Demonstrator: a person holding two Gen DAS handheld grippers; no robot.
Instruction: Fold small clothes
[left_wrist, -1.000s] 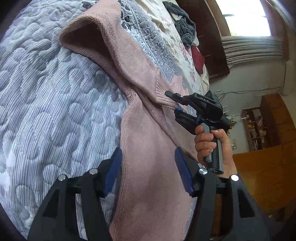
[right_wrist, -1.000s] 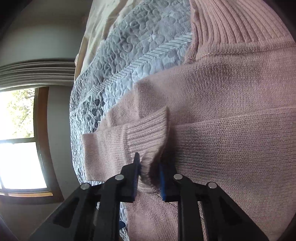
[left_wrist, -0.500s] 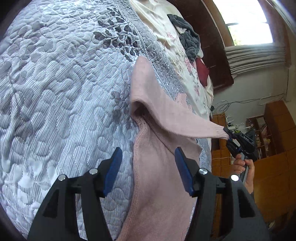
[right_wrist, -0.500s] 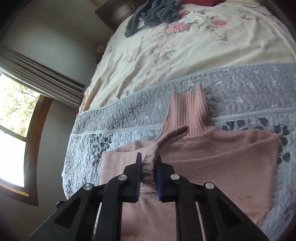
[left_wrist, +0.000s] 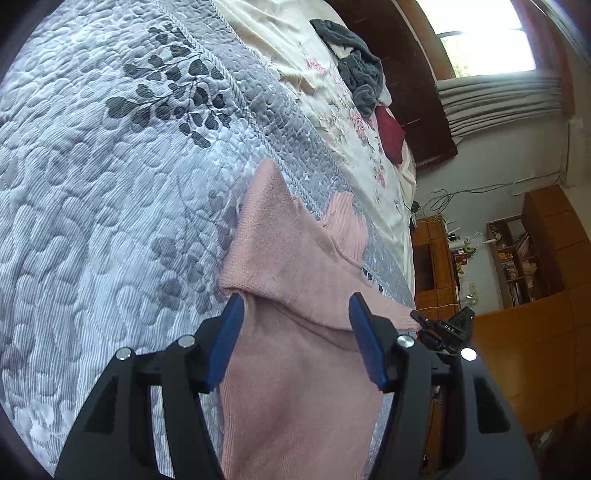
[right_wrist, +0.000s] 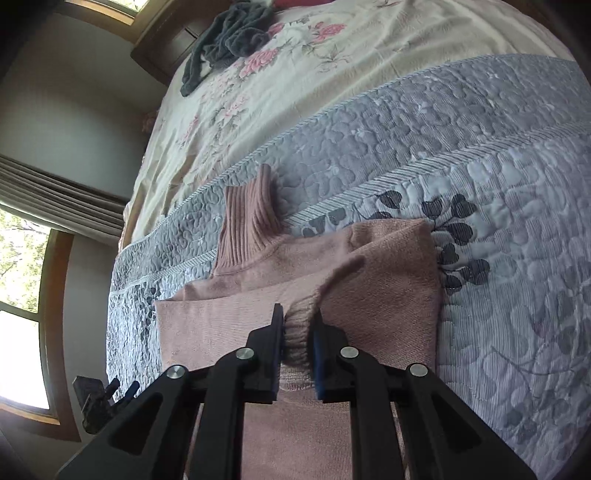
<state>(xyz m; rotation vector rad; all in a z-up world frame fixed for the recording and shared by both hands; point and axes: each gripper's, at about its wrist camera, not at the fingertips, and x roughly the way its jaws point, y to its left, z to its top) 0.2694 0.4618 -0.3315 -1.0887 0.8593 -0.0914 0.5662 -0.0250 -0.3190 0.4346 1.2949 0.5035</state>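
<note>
A pink knitted turtleneck sweater (left_wrist: 295, 258) (right_wrist: 388, 280) lies on a grey-blue quilted bedspread (left_wrist: 92, 184) (right_wrist: 498, 166), its ribbed collar (right_wrist: 247, 221) pointing up the bed. My right gripper (right_wrist: 297, 325) is shut on the ribbed cuff (right_wrist: 295, 332) of one sleeve, which is drawn across the sweater's body. In the left wrist view that sleeve stretches to the right gripper (left_wrist: 424, 325) at the bed's edge. My left gripper (left_wrist: 295, 314) hovers open over the sweater's body, with nothing between its blue pads (left_wrist: 225, 343).
A cream floral sheet (right_wrist: 332, 66) covers the head of the bed, with a dark grey garment (right_wrist: 229, 37) (left_wrist: 358, 81) and a red item (left_wrist: 391, 136) on it. Wooden furniture and shelves (left_wrist: 517, 258) stand beside the bed. Windows with curtains (right_wrist: 37, 199) lie beyond.
My right gripper has pulled the sleeve cuff back and across the sweater's body, away from the collar. Both cameras rose and drew back, so more of the bed shows. My left gripper stayed open.
</note>
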